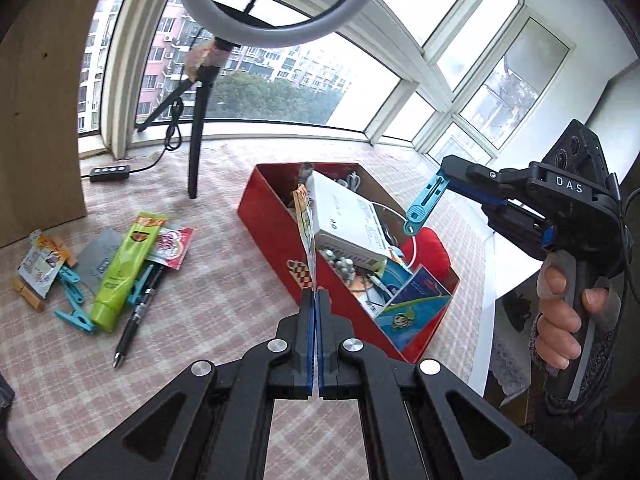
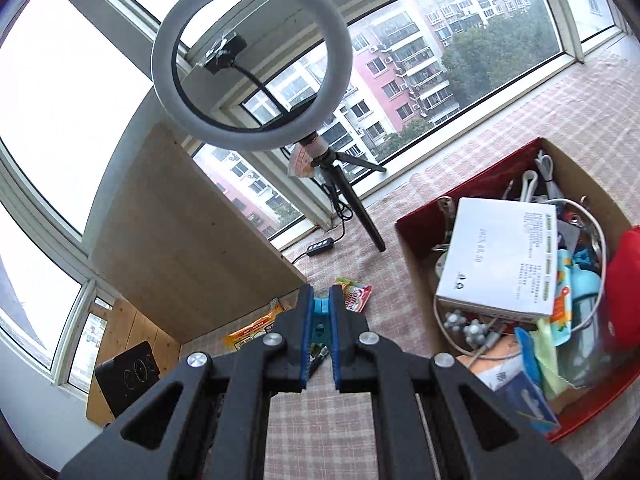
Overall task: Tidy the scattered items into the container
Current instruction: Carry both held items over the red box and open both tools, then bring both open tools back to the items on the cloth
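Note:
A red cardboard box [image 1: 266,236], full of items including a white carton [image 1: 348,220], stands on the checked cloth; it also shows in the right wrist view [image 2: 416,216]. My left gripper [image 1: 316,294] is shut on a thin flat snack packet [image 1: 306,226], held edge-on above the box's near wall. My right gripper [image 2: 321,294] is shut on a blue clothes peg [image 2: 321,320]; in the left wrist view the peg [image 1: 424,206] hangs above the box's right side. A pile lies left of the box: green tube [image 1: 122,268], sachets [image 1: 170,246], blue pegs [image 1: 74,294], black pen [image 1: 136,320].
A ring light [image 2: 252,68] on a black tripod [image 1: 194,136] stands behind the box, its cable and remote [image 1: 110,172] on the cloth. A wooden board [image 2: 180,240] leans at the left. Windows enclose the back and right.

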Demonstrator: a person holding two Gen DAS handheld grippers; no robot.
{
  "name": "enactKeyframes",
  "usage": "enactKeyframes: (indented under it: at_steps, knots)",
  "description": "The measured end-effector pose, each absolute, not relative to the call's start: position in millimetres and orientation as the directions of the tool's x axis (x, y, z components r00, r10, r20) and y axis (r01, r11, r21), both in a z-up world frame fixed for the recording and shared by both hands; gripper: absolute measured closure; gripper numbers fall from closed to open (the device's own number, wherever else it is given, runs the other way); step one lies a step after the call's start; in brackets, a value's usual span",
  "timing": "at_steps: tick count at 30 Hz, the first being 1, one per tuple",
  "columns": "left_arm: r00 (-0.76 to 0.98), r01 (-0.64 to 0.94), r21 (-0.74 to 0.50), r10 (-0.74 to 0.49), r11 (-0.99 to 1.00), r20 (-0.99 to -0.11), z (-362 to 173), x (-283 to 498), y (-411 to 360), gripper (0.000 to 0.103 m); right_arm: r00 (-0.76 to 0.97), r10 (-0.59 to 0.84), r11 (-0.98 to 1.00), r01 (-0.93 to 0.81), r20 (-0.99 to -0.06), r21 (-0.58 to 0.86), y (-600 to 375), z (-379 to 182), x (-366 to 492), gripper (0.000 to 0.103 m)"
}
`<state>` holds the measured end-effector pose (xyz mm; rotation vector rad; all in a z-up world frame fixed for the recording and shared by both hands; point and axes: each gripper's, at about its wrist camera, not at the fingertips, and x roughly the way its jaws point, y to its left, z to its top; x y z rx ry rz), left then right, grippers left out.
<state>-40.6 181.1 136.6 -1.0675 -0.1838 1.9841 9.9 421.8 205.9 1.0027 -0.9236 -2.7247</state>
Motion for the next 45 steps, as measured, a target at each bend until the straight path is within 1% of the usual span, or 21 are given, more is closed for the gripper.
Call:
enactKeyframes:
  at_steps: [4, 8, 14, 16, 18, 20, 22, 23, 30, 32, 34, 40, 43, 45]
  knots:
    - [-0.201, -0.679, -0.462, 0.750, -0.571, -0.630, 133.7, -25.0, 236.3, 0.103, -0.802, -0.149, -0.825, -0.222, -0.579, 0.520, 472.1, 210.2, 52.0, 0.095]
    - [-0.186, -0.719, -0.415, 0.729, -0.558, -0.659, 130.8, -18.7, 276.6, 0.103, -0.785, -0.038, -0.817, -0.332, -0.619, 0.471, 512.4, 194.0, 79.0, 0.095]
    - [-0.176, -0.745, -0.377, 0.708, -0.550, -0.684, 130.3, -23.3, 305.7, 0.103, -0.759, 0.031, -0.790, -0.417, -0.651, 0.449, 544.6, 171.2, 88.6, 0.095]
    - [-0.197, -0.747, -0.348, 0.689, -0.566, -0.697, 133.1, -23.0, 311.4, 0.099, -0.741, 0.047, -0.787, -0.441, -0.670, 0.432, 549.2, 167.3, 86.5, 0.094]
    - [-0.201, -0.754, -0.344, 0.696, -0.559, -0.690, 137.2, -21.5, 310.9, 0.085, -0.726, 0.069, -0.789, -0.460, -0.685, 0.407, 551.1, 166.4, 86.0, 0.084]
    - [-0.221, -0.756, -0.332, 0.698, -0.564, -0.681, 142.0, -18.8, 306.0, 0.081, -0.729, 0.101, -0.800, -0.464, -0.676, 0.380, 547.3, 170.6, 88.2, 0.065]
    - [-0.220, -0.750, -0.342, 0.701, -0.566, -0.678, 143.8, -19.2, 299.5, 0.081, -0.733, 0.141, -0.811, -0.471, -0.665, 0.347, 543.5, 176.3, 91.4, 0.056]
    - [-0.222, -0.743, -0.349, 0.703, -0.570, -0.676, 143.2, -20.8, 294.3, 0.081, -0.736, 0.144, -0.815, -0.468, -0.662, 0.342, 541.8, 178.5, 92.4, 0.056]
    - [-0.278, -0.676, -0.365, 0.680, -0.640, -0.679, 131.2, -17.9, 220.6, 0.081, -0.766, 0.067, -0.844, -0.385, -0.640, 0.373, 515.3, 189.0, 88.2, 0.055]
    - [-0.312, -0.635, -0.369, 0.663, -0.678, -0.681, 125.9, -18.3, 189.7, 0.081, -0.771, 0.036, -0.862, -0.346, -0.636, 0.371, 500.9, 190.1, 83.3, 0.052]
    - [-0.356, -0.587, -0.360, 0.631, -0.725, -0.690, 120.4, -21.3, 154.8, 0.081, -0.774, 0.005, -0.878, -0.306, -0.633, 0.367, 483.8, 191.1, 77.1, 0.050]
    - [-0.470, -0.426, -0.302, 0.494, -0.853, -0.731, 103.2, -37.5, 49.3, 0.081, -0.768, -0.097, -0.933, -0.151, -0.634, 0.325, 417.0, 193.0, 51.3, 0.050]
    - [-0.500, -0.361, -0.291, 0.447, -0.886, -0.742, 96.2, -46.5, 11.0, 0.081, -0.746, -0.173, -0.937, -0.077, -0.644, 0.341, 383.9, 186.9, 34.8, 0.050]
    - [-0.510, -0.347, -0.277, 0.428, -0.896, -0.746, 92.5, -51.2, -2.6, 0.081, -0.719, -0.229, -0.931, -0.037, -0.657, 0.364, 363.4, 177.0, 20.8, 0.050]
